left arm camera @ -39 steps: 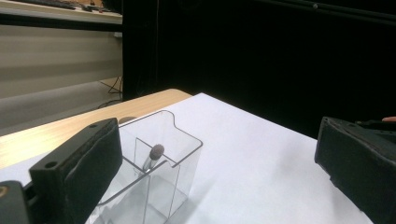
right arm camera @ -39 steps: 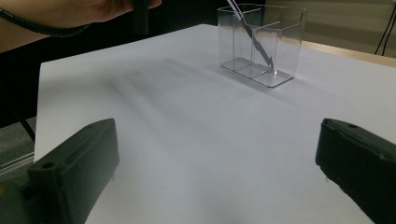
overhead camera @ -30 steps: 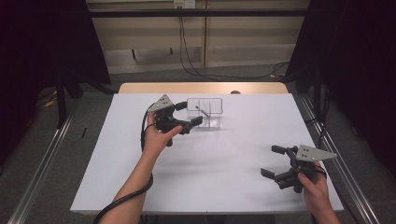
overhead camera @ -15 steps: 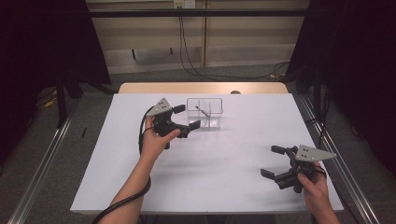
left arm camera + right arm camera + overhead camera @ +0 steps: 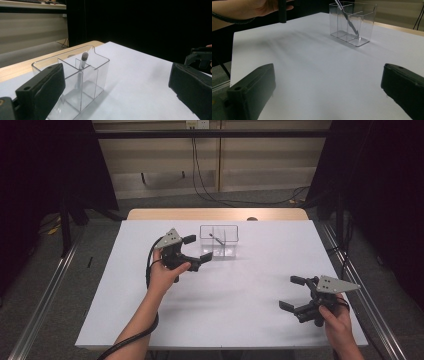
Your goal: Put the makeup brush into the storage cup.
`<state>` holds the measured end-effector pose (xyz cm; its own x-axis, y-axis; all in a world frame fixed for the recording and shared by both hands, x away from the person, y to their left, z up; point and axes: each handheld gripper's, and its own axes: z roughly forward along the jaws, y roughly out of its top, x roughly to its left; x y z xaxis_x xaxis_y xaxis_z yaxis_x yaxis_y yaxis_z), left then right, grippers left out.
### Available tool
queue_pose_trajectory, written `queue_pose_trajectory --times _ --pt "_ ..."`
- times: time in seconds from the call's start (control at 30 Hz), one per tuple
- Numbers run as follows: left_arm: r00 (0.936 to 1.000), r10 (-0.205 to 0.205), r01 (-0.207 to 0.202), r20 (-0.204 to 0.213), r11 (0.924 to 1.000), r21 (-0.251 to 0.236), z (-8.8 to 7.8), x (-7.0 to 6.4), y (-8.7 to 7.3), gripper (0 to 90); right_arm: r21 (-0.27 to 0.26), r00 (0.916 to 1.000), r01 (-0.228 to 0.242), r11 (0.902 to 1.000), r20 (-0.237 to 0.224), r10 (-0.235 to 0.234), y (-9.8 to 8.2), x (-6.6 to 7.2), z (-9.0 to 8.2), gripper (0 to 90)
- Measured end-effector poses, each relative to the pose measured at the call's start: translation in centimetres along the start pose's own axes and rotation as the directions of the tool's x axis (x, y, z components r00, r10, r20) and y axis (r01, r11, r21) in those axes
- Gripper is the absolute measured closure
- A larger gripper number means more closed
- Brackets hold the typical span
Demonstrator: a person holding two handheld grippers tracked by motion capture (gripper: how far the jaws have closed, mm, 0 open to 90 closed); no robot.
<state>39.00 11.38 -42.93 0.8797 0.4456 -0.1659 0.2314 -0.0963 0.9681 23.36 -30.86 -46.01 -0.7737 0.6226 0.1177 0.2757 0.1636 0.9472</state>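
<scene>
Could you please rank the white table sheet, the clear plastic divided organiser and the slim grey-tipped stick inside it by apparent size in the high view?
1. White table sheet, by far the largest.
2. Clear plastic divided organiser.
3. Slim grey-tipped stick, smallest, leaning inside the organiser.

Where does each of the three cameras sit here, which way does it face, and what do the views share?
High view: fixed above the table's near edge, facing forward and down; both forearms, left gripper and right gripper show.
Left gripper view: rides the left gripper, facing the clear divided organizer; its two black jaws show.
Right gripper view: rides the right gripper, facing across the white table; its jaws and the other hand show.
Shared: the organizer with a slim brush leaning inside.
</scene>
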Motion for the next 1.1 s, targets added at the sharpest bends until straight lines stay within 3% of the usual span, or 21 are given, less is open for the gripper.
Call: queue_pose_trajectory --times 0.57,1.1 --pt "0.9994 0.034 -0.034 -0.004 0.9991 0.026 -0.9 -0.3 -0.7 0.7 -0.003 1.0000 0.000 1.0000 -0.001 0.000 0.0 0.0 0.0 0.0" --pt "0.9993 0.036 -0.036 0.012 0.9992 0.016 -1.9 -0.6 -1.2 0.4 -0.008 1.0000 0.000 1.0000 0.001 0.000 -0.1 0.0 -0.1 0.0"
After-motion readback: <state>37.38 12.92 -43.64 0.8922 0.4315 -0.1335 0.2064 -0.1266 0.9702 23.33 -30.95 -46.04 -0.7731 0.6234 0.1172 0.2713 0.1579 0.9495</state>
